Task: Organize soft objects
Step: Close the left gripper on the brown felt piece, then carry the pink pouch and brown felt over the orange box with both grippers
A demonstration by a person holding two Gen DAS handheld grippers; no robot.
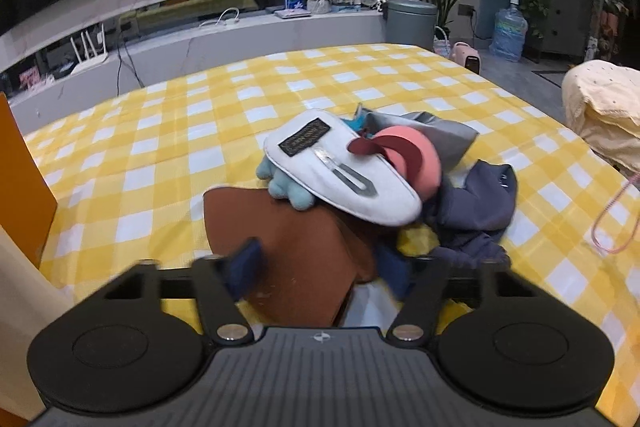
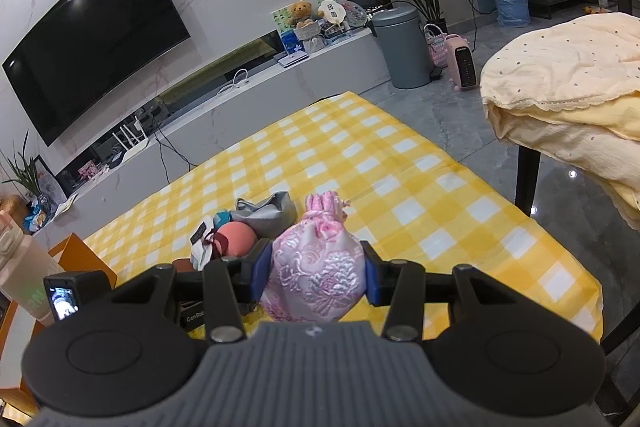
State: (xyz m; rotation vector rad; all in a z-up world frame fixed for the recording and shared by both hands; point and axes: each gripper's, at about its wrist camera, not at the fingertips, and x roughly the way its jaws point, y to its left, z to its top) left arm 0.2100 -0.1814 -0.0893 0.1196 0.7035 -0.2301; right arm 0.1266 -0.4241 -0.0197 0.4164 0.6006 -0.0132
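A pile of soft things lies on the yellow checked cloth (image 1: 160,131): a brown cloth (image 1: 288,239), a white pouch (image 1: 344,167), a light blue plush (image 1: 288,187), a pink round cushion (image 1: 416,159), a grey bag (image 1: 436,135) and a dark blue garment (image 1: 472,211). My left gripper (image 1: 320,267) is at the pile's near edge, its jaws closed around the brown cloth. My right gripper (image 2: 316,271) is shut on a pink embroidered drawstring pouch (image 2: 316,275), held above the cloth to the right of the pile (image 2: 236,227).
An orange box (image 1: 24,163) stands at the left edge; it also shows in the right wrist view (image 2: 80,255). A pink cord (image 1: 616,219) lies at the right. A cream blanket (image 2: 568,79) covers a table on the right. A TV cabinet (image 2: 280,83) is behind.
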